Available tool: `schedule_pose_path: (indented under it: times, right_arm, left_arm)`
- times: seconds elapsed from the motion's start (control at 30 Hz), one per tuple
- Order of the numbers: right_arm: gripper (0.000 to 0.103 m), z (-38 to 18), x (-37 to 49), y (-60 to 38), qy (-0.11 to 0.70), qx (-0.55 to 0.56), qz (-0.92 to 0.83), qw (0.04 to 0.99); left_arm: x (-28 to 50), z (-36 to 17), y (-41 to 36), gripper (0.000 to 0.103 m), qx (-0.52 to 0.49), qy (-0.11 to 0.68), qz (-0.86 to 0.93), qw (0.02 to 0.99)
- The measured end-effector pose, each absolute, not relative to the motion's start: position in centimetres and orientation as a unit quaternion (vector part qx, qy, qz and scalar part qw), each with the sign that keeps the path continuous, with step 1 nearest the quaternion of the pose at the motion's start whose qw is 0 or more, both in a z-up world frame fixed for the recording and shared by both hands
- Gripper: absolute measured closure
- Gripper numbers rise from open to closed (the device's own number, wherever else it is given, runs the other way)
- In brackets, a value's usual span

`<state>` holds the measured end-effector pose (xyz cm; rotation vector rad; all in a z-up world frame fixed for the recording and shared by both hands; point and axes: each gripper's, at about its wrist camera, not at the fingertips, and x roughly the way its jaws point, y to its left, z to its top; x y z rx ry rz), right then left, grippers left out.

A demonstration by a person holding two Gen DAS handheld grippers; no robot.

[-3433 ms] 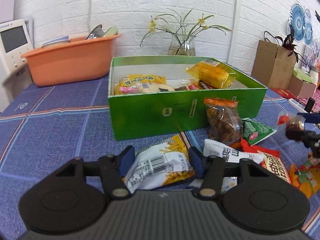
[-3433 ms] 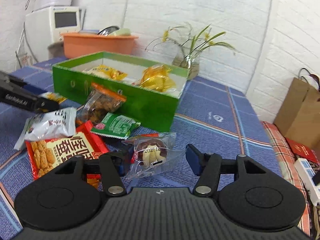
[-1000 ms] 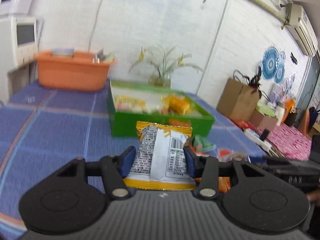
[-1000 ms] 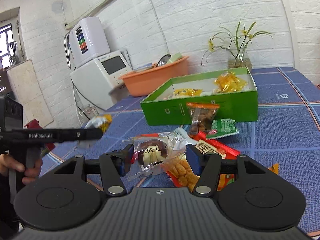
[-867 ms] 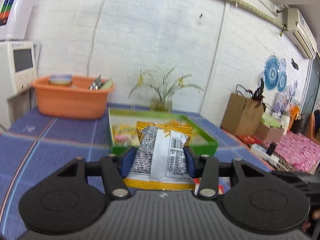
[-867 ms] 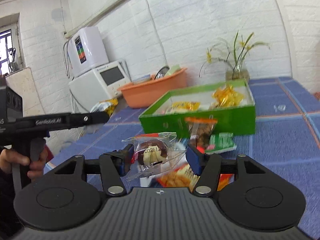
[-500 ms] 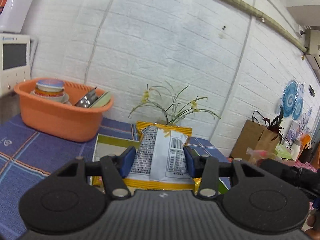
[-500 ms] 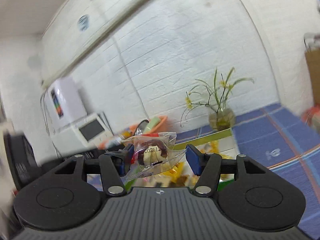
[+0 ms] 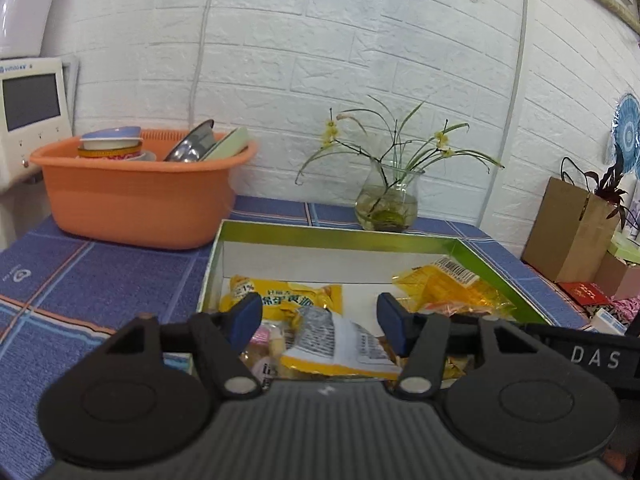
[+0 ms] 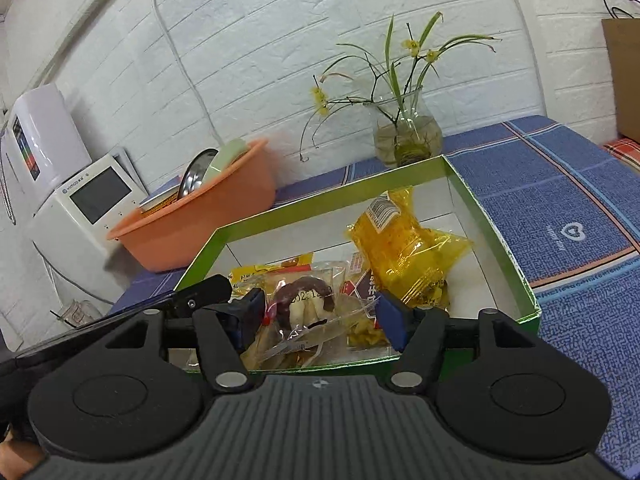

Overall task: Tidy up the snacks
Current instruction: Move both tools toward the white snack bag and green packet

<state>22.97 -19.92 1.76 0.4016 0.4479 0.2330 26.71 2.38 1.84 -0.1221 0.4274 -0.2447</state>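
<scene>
Both grippers hang over the green box. My left gripper has its jaws opening. The white and yellow snack packet lies tilted below and between them, clear of both pads, on the snacks in the box. My right gripper also has its jaws opening. The clear packet with a chocolate snack sags between its pads, no longer pinched. Yellow packets lie in the box. The left gripper's body shows at the left of the right wrist view.
An orange basin of dishes stands behind the box on the left. A glass vase with flowers is behind it by the brick wall. A white appliance is at far left and a brown paper bag at right.
Both grippers have travelled from the table to above the green box. Each has spread its jaws, and both packets have slipped down out of the grip.
</scene>
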Motion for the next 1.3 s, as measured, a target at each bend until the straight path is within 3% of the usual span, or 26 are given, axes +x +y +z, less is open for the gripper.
schedule_pose_path:
  times: [0.4, 0.67, 0.73, 1.13, 1.3]
  right_arm:
    - [0.0, 5.1, 18.8, -23.2, 0.185, 0.202, 0.133, 0.952]
    - [0.0, 3.3, 16.0, -23.9, 0.24, 0.115, 0.137, 0.954]
    - [0.0, 2.2, 15.6, -24.0, 0.258, 0.085, 0.138, 0.953]
    - [0.0, -0.6, 18.2, -21.7, 0.312, 0.048, 0.155, 0.936]
    - [0.0, -1.8, 19.3, -21.1, 0.331, 0.028, 0.152, 0.931]
  left_arm:
    - [25.5, 3.7, 2.3, 0.035, -0.044, 0.195, -0.129, 0.971]
    - [21.3, 4.9, 2.8, 0.027, -0.002, 0.194, -0.172, 0.966]
    - [19.5, 4.3, 2.9, 0.019, 0.017, 0.201, -0.181, 0.962]
    - [16.1, -2.3, 0.7, 0.018, 0.06, 0.285, -0.3, 0.908]
    - [16.6, -3.3, 1.3, 0.018, 0.025, 0.3, -0.323, 0.897]
